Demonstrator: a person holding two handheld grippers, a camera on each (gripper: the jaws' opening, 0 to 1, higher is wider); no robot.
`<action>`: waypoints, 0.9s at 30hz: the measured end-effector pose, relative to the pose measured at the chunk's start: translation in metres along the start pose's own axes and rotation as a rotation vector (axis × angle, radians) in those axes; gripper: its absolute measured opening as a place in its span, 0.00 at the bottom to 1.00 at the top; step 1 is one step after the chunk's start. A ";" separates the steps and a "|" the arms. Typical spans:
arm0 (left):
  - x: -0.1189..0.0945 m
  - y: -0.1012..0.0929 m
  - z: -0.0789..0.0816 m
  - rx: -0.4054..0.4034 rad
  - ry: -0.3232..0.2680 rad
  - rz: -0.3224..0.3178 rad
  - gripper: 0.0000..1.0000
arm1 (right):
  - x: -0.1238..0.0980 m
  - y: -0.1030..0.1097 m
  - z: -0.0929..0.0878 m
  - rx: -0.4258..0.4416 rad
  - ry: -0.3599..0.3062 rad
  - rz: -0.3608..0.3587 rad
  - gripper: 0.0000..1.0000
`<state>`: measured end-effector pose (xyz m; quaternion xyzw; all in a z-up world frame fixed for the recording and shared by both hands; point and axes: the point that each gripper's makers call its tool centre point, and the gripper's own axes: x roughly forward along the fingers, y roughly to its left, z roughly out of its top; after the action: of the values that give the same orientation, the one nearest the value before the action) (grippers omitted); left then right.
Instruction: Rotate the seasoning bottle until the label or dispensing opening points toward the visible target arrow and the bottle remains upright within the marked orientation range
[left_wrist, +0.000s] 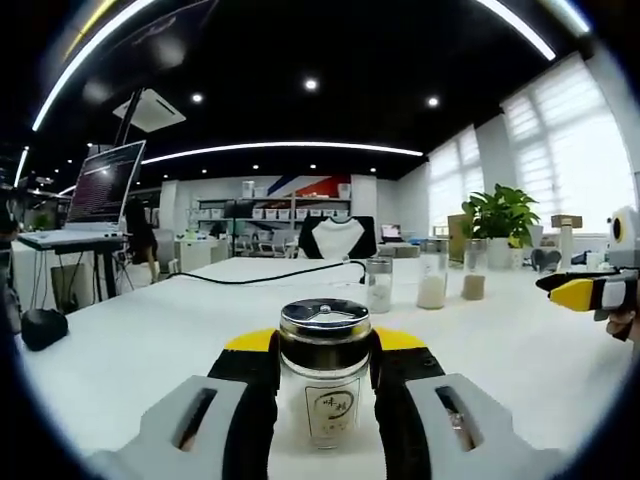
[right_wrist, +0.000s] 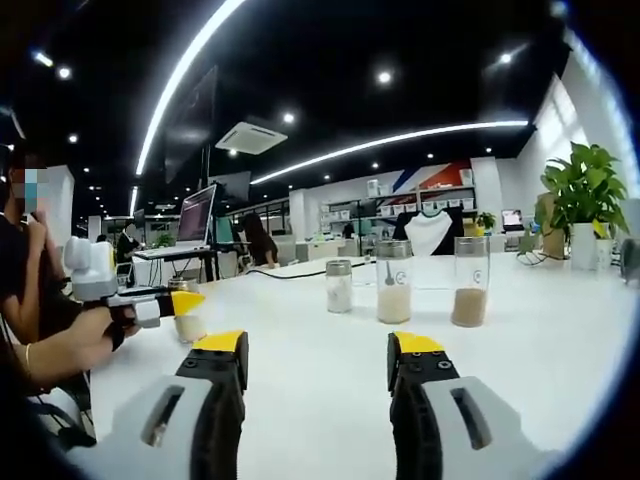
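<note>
Seasoning bottle (left_wrist: 324, 375), upright w/ chrome lid, label facing camera, sits clamped in left gripper (left_wrist: 324, 372) on white bench (left_wrist: 130, 350). Behind, L to R: three glass jars (all lidded) w/ white grains (right_wrist: 339, 287), cream powder (right_wrist: 394, 281), tan powder (right_wrist: 469, 282). Right gripper (right_wrist: 318, 362) jaws apart, holding nothing.

seasoning bottle (left_wrist: 324, 375) label carries printed characters, too small to read.
</note>
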<state>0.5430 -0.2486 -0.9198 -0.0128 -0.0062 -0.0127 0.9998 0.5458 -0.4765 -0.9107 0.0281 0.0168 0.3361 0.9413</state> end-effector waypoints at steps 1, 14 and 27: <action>0.000 0.000 0.000 0.001 0.001 0.000 0.37 | 0.000 0.000 0.000 0.001 0.001 -0.001 0.55; -0.008 0.009 0.037 -0.052 -0.075 0.051 0.59 | -0.001 0.001 0.003 0.004 -0.009 0.003 0.56; -0.006 -0.001 0.063 -0.041 -0.108 0.034 0.76 | -0.003 -0.006 -0.003 0.024 0.040 -0.025 0.82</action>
<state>0.5360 -0.2479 -0.8572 -0.0340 -0.0597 0.0048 0.9976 0.5469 -0.4825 -0.9145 0.0322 0.0401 0.3245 0.9445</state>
